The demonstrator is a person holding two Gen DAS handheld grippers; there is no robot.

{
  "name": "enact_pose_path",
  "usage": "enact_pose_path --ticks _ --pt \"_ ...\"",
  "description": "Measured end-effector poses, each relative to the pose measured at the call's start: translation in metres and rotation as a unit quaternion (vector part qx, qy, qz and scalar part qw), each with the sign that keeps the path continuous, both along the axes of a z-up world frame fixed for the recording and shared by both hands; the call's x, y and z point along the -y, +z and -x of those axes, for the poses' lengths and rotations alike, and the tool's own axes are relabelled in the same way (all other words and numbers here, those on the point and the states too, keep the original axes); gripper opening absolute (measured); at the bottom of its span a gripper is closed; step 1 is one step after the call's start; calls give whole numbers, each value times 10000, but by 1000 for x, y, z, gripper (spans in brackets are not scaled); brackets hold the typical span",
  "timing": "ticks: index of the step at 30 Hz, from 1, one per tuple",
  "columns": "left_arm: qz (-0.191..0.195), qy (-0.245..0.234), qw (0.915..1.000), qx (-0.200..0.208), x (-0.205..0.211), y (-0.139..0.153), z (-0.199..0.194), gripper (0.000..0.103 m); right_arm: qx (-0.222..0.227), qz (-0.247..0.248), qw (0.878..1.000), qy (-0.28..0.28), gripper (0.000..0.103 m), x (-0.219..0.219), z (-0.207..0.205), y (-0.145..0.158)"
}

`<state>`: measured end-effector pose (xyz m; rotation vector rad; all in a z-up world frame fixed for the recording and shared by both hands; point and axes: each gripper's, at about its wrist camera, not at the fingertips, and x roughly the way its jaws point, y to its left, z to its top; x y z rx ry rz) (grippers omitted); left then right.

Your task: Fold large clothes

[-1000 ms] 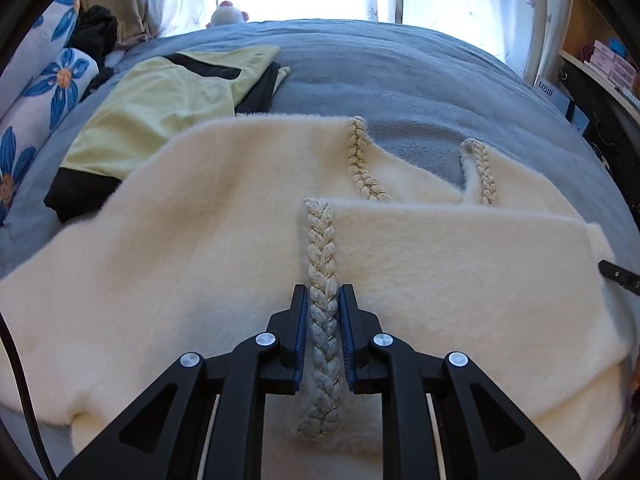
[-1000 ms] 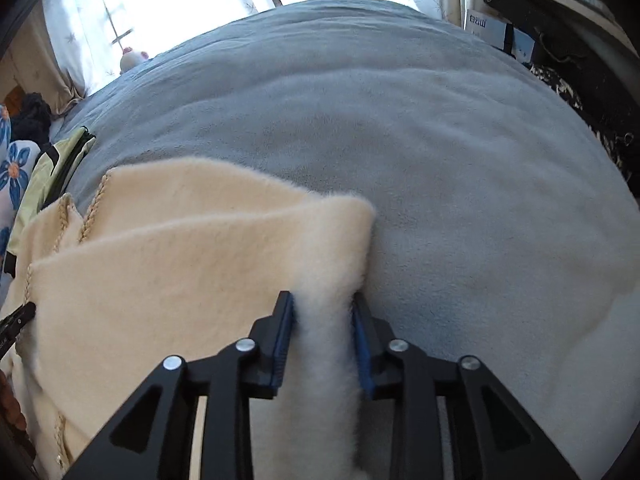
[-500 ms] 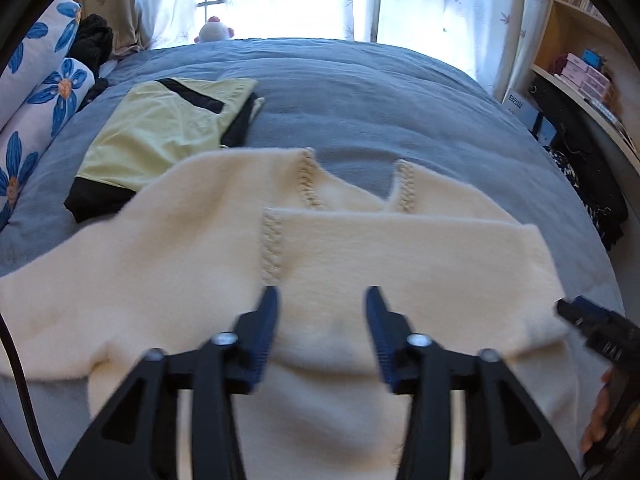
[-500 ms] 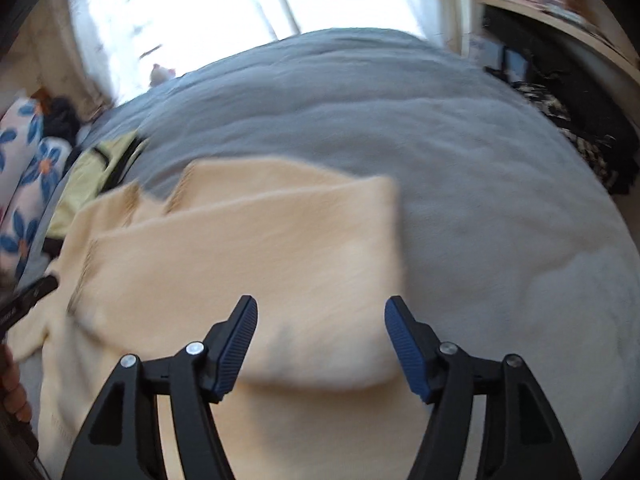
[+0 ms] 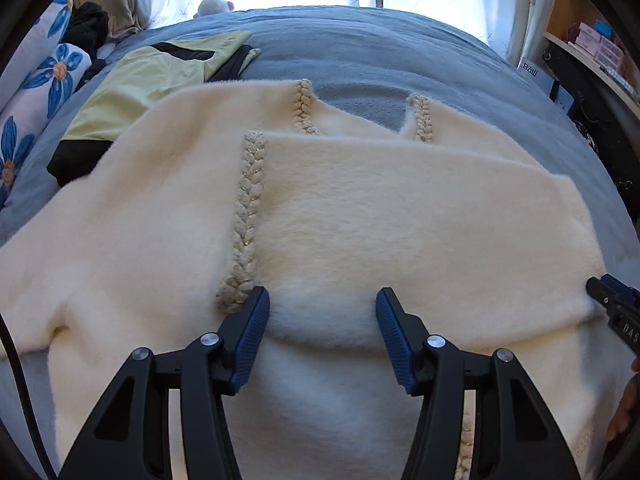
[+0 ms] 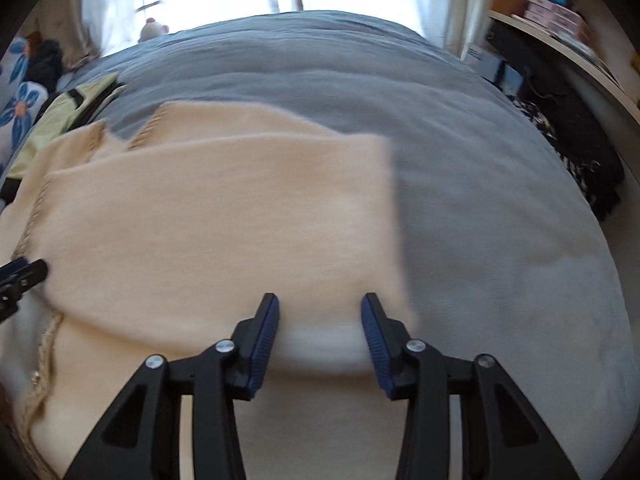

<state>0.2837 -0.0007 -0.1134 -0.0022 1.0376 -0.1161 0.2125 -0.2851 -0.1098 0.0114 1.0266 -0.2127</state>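
Note:
A large cream fleece garment (image 5: pixel 360 216) with braided trim (image 5: pixel 248 216) lies on the grey bed, one flap folded across its front. It also shows in the right wrist view (image 6: pixel 224 216). My left gripper (image 5: pixel 322 316) is open and empty, just above the folded flap's near edge, beside the braid's lower end. My right gripper (image 6: pixel 320 320) is open and empty over the flap's near right corner. The right gripper's tip shows at the left wrist view's right edge (image 5: pixel 612 300). The left gripper's tip shows at the right wrist view's left edge (image 6: pixel 22 276).
A folded yellow-green and black garment (image 5: pixel 148 80) lies at the back left of the grey bedspread (image 5: pixel 400 60). Blue-flowered pillows (image 5: pixel 36 92) line the left side. A small plush toy (image 5: pixel 212 6) sits by the bright window. Shelves with boxes (image 5: pixel 600 44) stand at the right.
Both grippers let go of the cream garment, opened and drew back a little. The flap they held now lies flat across the garment.

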Motion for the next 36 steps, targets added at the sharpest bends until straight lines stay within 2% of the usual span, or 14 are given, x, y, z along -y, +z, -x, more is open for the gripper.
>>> enact_pose_path --ticks 2,3,6,11,20,25,31,36 --pt "-38 5 10000 -5 2 1 1 55 -27 153 9996 -226 40 11 4 -1" --pt "-64 22 10000 0 3 2 1 55 -12 31 9996 -272 47 16 6 -1" --pt "-57 70 10000 -4 4 3 1 55 -55 -278 9990 -346 47 25 8 -2" --pt "-12 107 9999 -44 3 5 0 55 -80 -216 9991 -368 47 18 7 0" --pt "2 132 9999 55 2 18 10 55 -240 -434 9978 -437 47 7 18 5" --pt "-19 93 9999 134 4 34 27 55 -290 -563 9972 -394 47 -7 33 14" --pt "-12 88 9998 173 0 56 59 55 -88 -889 9957 -238 47 -24 65 31" --pt "-21 148 9997 207 -9 72 93 55 21 -988 9950 -121 53 -42 89 46"
